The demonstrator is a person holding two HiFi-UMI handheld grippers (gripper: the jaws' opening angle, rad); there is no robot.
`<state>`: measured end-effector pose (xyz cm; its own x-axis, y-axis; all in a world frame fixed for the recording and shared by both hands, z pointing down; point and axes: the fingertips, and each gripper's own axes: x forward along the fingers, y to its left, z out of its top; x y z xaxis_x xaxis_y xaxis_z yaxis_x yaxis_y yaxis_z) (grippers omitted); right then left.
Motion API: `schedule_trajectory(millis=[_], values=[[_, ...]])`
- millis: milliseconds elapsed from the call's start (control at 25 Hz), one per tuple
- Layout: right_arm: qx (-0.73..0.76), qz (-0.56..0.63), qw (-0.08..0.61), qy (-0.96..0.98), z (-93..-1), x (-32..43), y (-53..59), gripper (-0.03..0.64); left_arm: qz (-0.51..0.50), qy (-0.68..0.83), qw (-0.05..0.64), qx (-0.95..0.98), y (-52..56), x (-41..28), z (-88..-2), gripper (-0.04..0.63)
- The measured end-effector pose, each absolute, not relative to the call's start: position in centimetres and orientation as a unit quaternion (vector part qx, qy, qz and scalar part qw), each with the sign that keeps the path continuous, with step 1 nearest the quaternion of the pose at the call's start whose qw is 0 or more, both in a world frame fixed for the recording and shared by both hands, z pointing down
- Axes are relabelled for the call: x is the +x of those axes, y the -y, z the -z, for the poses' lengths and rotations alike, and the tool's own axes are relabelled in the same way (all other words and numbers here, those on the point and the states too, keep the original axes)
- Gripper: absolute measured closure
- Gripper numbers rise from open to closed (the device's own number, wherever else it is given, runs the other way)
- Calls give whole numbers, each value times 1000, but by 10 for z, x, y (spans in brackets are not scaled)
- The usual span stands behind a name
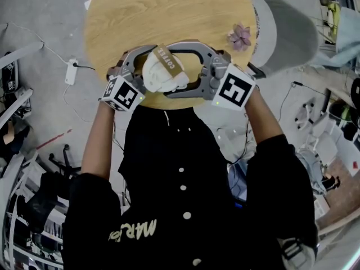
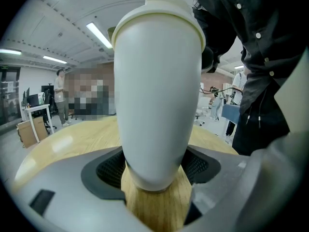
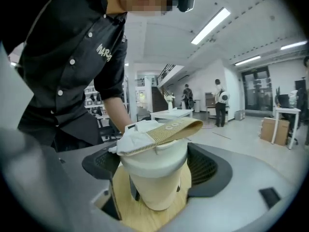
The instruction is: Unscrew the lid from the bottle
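A white bottle (image 1: 160, 77) lies above the near edge of the round wooden table (image 1: 169, 10), held between both grippers. Its lid (image 3: 154, 161) carries a tan woven strap (image 3: 169, 129) with print on it. My left gripper (image 1: 143, 75) comes in from the left, and its pads press on the bottle's narrow base (image 2: 157, 178), so the body (image 2: 159, 105) fills that view. My right gripper (image 1: 180, 72) comes in from the right. Its jaws stand wide around the lid (image 1: 169, 66), and both dark pads (image 3: 205, 166) touch the lid's sides.
A pink flower (image 1: 240, 36) lies on the table's right side. A grey chair (image 1: 287, 32) stands beyond the table at the right. A white power strip (image 1: 71, 72) and cables lie on the floor at the left. People stand far off in the room.
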<state>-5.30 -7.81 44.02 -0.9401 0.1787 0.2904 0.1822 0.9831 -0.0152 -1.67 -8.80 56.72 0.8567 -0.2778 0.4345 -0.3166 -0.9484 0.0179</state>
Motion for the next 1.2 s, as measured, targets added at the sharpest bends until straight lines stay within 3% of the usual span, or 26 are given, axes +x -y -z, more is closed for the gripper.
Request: schedule_trajectory(millis=[240, 320, 520, 680, 840, 1040, 1200], values=[[-55, -19, 161, 985, -444, -47, 76, 181, -219, 157, 45, 962, 86, -15, -567, 241], [-3, -45, 161, 986, -445, -41, 75, 141, -219, 156, 46, 962, 85, -15, -567, 241], [156, -65, 124, 978, -437, -52, 79, 126, -218, 160, 47, 962, 87, -17, -565, 241], [234, -42, 111, 965, -431, -58, 93, 169, -217, 162, 48, 961, 87, -17, -567, 241], [173, -21, 124, 977, -433, -57, 88, 175, -219, 160, 46, 961, 86, -17, -567, 241], [-55, 3, 131, 990, -434, -55, 79, 175, -223, 144, 41, 963, 88, -15, -566, 241], [-108, -13, 142, 984, -435, -58, 78, 175, -221, 145, 44, 963, 88, -16, -567, 241]])
